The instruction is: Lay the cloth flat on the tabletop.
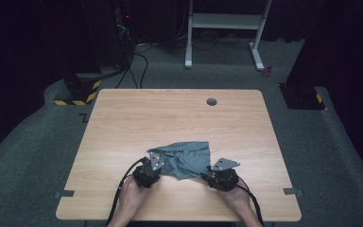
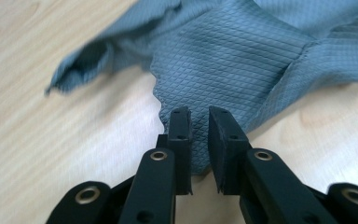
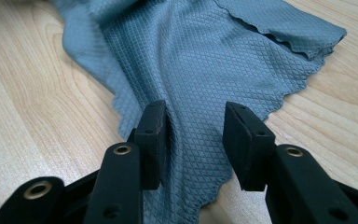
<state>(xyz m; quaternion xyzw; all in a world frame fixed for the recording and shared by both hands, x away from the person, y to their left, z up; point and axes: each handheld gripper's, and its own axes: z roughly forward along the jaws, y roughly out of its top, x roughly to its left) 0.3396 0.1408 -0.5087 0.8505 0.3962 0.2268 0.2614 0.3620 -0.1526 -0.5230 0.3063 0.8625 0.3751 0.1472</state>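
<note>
A crumpled grey cloth (image 1: 185, 158) lies on the tabletop (image 1: 179, 118) a little nearer the front edge than the middle, between the two grippers. The left gripper (image 2: 199, 135) has its fingers (image 2: 181, 140) nearly together over a near corner of the cloth, a narrow gap open between them; whether the pads press the fabric cannot be told. The right gripper (image 3: 193, 140) holds its fingers (image 3: 247, 144) apart, with the cloth's edge lying between them untouched. In the high view both grippers cover the cloth's near corners, and the person's forearms are cut off by the bottom edge. The cloth's far folds are blurred in the left gripper view. No writing is legible anywhere.
</note>
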